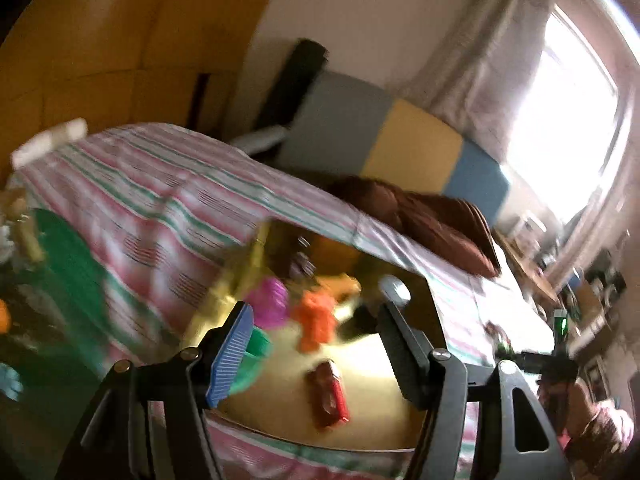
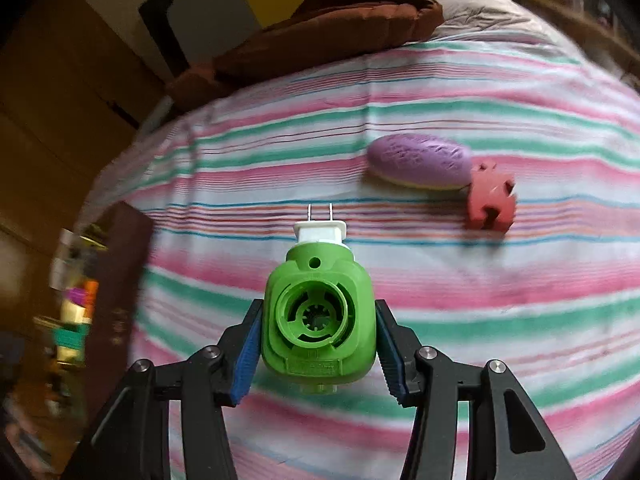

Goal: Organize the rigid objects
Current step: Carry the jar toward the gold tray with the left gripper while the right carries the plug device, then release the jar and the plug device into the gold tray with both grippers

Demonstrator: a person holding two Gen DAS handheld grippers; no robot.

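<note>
The plug-in [image 2: 318, 320] sits clenched between the right gripper's [image 2: 318, 344] jaws, prongs forward, above the bed [image 2: 480, 300]. The left gripper [image 1: 316, 356] hangs released over the box [image 1: 372, 364]. Risk, I judge: its rounded sides could slip out.

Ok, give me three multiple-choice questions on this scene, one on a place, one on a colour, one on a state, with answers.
1. Where does the purple oval lie?
A in the box
B on the striped sheet
C on the brown cushion

2. What colour is the plug-in device?
A green
B orange
C blue

3. How is the right gripper?
A open, empty
B out of view
C shut on the device

B: it rests on the stripes beside the red puzzle piece.
A: its body is green with a white plug.
C: both pads press its sides.
</note>
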